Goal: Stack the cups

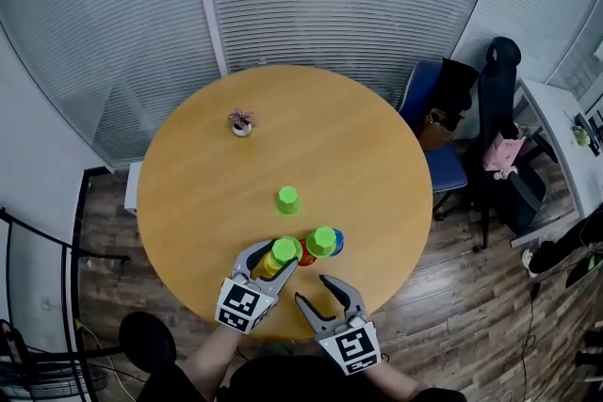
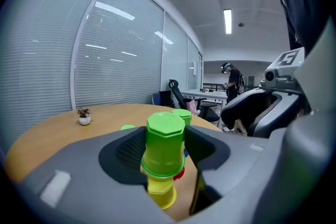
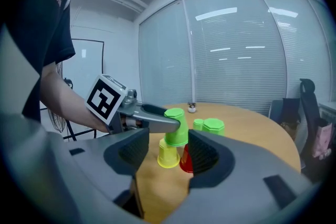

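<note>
Entry: left gripper (image 2: 165,145); jaws clamped on the sides of an upturned held green cup (image 3: 176,127), which hangs just above a yellow cup (image 3: 168,155), slightly off its axis and seemingly a little tilted

Entry: right gripper (image 1: 316,290); jaws apart, nothing between them; near the table (image 1: 358,155) edge, short of the cups

Entry: red cup (image 3: 187,161); just beside the yellow cup, contact cannot be told; second green cup (image 1: 322,241) capping a blue cup (image 1: 337,243) just beyond; lone green cup (image 1: 287,199) mid-table, apart from the rest

Hazards, judged: lowered off-centre, the held rim would likely catch the yellow cup's top and tip it or shove it into the red cup; the descending jaw nearest the red cup could knock it; release before the cup seats could let it topple off and roll toward the edge
</note>
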The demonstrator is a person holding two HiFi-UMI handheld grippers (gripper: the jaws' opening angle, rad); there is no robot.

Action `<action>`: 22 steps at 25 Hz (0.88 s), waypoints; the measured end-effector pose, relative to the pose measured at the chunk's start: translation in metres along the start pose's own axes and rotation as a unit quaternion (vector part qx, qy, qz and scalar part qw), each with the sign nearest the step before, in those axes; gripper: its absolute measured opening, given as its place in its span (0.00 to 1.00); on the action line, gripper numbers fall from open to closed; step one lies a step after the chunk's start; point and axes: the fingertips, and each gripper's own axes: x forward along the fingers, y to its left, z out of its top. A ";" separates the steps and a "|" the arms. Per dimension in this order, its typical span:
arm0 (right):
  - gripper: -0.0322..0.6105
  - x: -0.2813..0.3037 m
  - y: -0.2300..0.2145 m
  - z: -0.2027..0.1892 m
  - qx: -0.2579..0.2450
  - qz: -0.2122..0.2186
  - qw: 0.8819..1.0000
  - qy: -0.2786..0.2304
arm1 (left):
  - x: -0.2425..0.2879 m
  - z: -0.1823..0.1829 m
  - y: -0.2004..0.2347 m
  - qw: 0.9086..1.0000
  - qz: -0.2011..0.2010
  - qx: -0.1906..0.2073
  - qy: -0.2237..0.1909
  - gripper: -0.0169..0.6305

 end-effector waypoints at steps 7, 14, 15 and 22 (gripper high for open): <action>0.40 -0.008 -0.005 -0.005 0.005 -0.009 1.000 0.001 | 0.011 -0.014 -0.005 1.000 -0.005 0.003 0.020 0.39; 0.40 -0.003 -0.007 -0.003 0.008 -0.014 1.000 0.001 | 0.019 -0.019 -0.005 0.999 -0.013 -0.002 0.030 0.39; 0.40 -0.002 -0.006 -0.003 0.008 -0.014 1.000 0.000 | 0.019 -0.019 -0.005 0.999 -0.014 -0.003 0.029 0.39; 0.40 0.001 0.002 -0.001 0.006 -0.002 1.000 0.001 | 0.001 -0.007 -0.011 0.999 -0.032 -0.006 -0.002 0.45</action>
